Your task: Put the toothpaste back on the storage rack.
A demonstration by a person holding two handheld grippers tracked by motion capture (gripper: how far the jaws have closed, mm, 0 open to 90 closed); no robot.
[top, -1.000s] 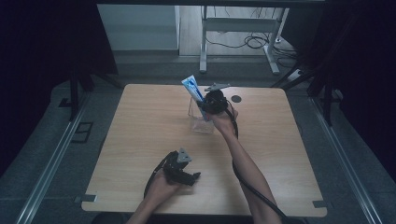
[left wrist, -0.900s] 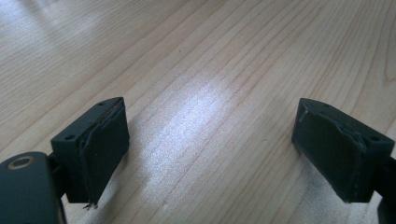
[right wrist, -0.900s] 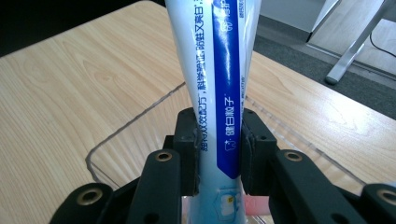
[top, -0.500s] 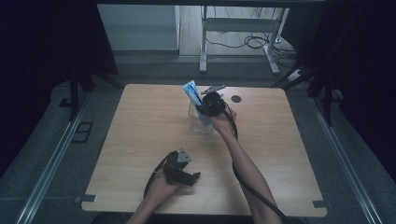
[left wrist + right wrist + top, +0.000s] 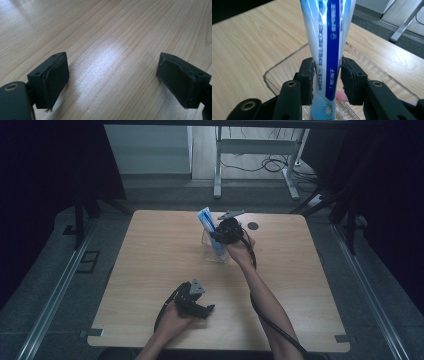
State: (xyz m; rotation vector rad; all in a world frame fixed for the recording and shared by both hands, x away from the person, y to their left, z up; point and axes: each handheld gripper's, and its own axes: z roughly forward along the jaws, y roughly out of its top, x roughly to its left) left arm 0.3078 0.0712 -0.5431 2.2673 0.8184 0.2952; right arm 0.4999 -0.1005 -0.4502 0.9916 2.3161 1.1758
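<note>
Nearest me, I see my left gripper (image 5: 204,309) low at the near edge of the tabletop (image 5: 150,270), held in the left hand (image 5: 172,320). In the left gripper view its jaws stand spread wide with bare wood grain between them, pinching nothing

Farther out, past the middle of the tabletop, my right hand (image 5: 240,251) holds the right gripper (image 5: 218,236) over a clear plastic container (image 5: 279,72). In the right gripper view the jaws are pinching a white and blue toothpaste tube (image 5: 327,50) from both sides, the tube upright, its lower end down inside the container. I make out something pink (image 5: 340,95) low in the container beside the tube

Beyond that, a small dark disc (image 5: 253,225) lies near the far edge of the tabletop
</note>
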